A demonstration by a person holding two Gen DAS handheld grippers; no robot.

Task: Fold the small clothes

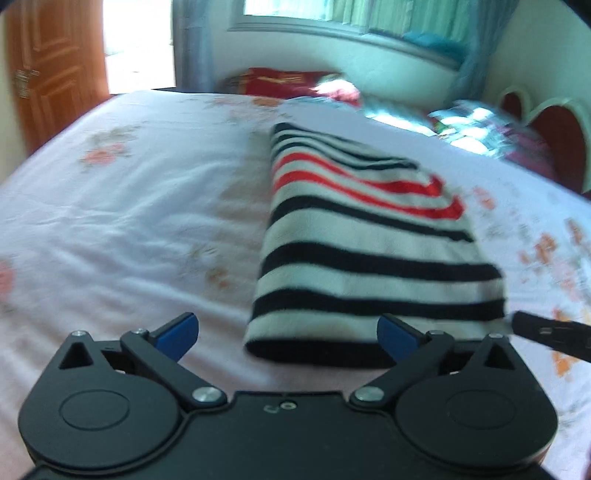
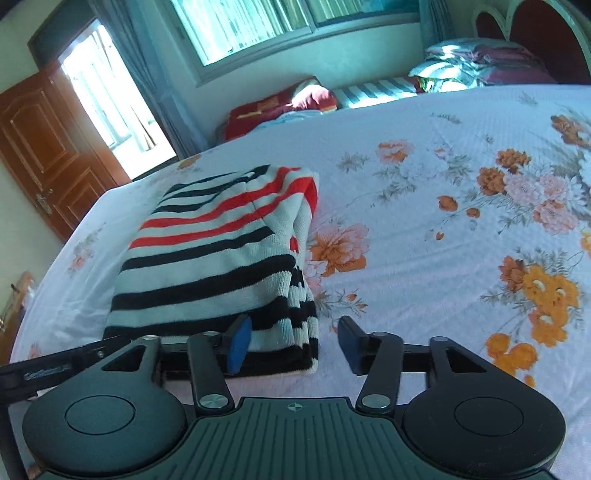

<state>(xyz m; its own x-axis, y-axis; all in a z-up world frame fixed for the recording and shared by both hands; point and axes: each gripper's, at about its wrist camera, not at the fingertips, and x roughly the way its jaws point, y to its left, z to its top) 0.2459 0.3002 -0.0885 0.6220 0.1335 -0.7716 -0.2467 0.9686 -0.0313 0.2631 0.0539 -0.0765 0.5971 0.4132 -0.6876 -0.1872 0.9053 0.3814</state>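
No readable writing anywhere. The striped sweater (image 1: 373, 236) lies folded on the bed (image 1: 122, 206), long axis running near to far, dark hem nearest. Left gripper (image 1: 288, 338) has its fingers spread wide, gripping nothing; right gripper (image 2: 291, 345) has its fingers parted around the sweater's near right corner, not pinching it.

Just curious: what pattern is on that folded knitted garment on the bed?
Folded knitted garment: white with dark navy stripes and a few red ones, clearest in the right wrist view.

A home bedroom: a wide bed (image 2: 461, 122) under a flowered sheet (image 2: 424, 221), pillows (image 2: 480, 62) by the headboard (image 2: 535, 29), a curtained window (image 2: 258, 22), a wooden door (image 2: 44, 147).
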